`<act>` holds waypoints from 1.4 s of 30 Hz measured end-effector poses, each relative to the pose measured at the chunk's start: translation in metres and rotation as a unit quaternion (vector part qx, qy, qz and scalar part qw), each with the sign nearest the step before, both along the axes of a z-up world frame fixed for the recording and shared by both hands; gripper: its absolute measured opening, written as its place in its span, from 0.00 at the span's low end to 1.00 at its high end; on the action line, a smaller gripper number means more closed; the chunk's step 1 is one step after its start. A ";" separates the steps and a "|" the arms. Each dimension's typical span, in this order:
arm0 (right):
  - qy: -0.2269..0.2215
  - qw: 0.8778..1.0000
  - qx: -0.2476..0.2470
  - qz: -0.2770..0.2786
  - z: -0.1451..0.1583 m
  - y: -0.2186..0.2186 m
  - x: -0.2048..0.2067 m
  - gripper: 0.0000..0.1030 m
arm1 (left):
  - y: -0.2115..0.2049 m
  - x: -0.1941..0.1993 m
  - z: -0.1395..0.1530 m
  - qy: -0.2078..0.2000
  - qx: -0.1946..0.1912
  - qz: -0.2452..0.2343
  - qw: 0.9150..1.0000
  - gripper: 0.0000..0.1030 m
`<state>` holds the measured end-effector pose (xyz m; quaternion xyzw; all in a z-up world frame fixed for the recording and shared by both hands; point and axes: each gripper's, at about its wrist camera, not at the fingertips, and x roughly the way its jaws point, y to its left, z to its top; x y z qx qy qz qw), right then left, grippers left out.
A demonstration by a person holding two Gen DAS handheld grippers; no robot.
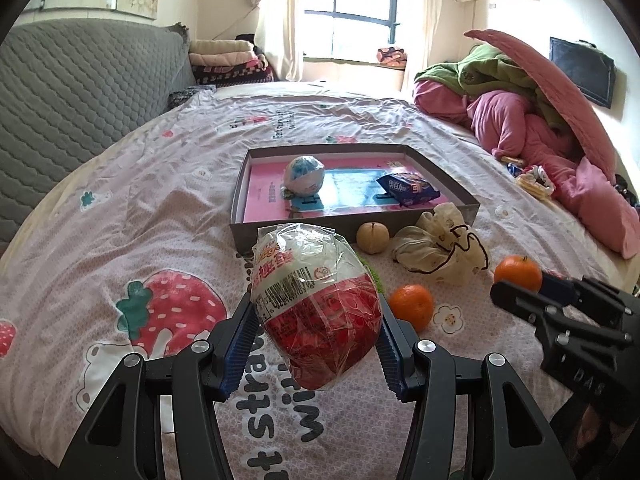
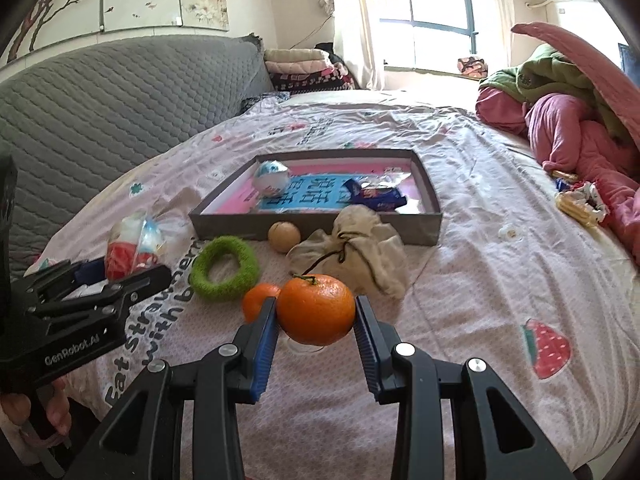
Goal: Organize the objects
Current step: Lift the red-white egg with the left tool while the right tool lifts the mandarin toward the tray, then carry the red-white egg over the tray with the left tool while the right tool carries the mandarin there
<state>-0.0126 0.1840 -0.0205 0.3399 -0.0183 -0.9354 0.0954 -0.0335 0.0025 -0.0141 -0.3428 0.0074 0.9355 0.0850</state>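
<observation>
My left gripper (image 1: 316,320) is shut on a red-and-white wrapped egg toy (image 1: 316,300), lifted above the bedsheet; the same toy (image 2: 132,248) shows at the left of the right wrist view. My right gripper (image 2: 316,312) is shut on an orange (image 2: 316,309), also seen at the right of the left wrist view (image 1: 517,273). A second orange (image 1: 412,306) (image 2: 260,298) lies on the sheet. Ahead stands a grey shallow box (image 1: 352,230) (image 2: 424,196) holding a blue-and-white egg toy (image 1: 304,174) (image 2: 272,176) and a blue snack packet (image 1: 412,189) (image 2: 376,196).
A green knitted ring (image 2: 224,268), a pale round fruit (image 1: 373,237) (image 2: 284,237) and a beige drawstring pouch (image 1: 440,246) (image 2: 356,244) lie before the box. A pile of pink and green bedding (image 1: 540,120) fills the right. A grey quilted headboard (image 1: 80,92) runs along the left.
</observation>
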 end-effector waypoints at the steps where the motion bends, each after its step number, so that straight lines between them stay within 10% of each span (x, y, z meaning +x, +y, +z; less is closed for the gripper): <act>1: 0.002 1.000 -0.002 -0.002 0.002 0.002 0.000 0.37 | 0.001 0.000 0.001 0.001 -0.002 0.000 1.000 0.55; 42: 0.061 0.998 0.004 0.000 0.039 0.018 -0.033 0.37 | 0.003 -0.029 0.036 0.053 -0.008 0.009 0.999 0.55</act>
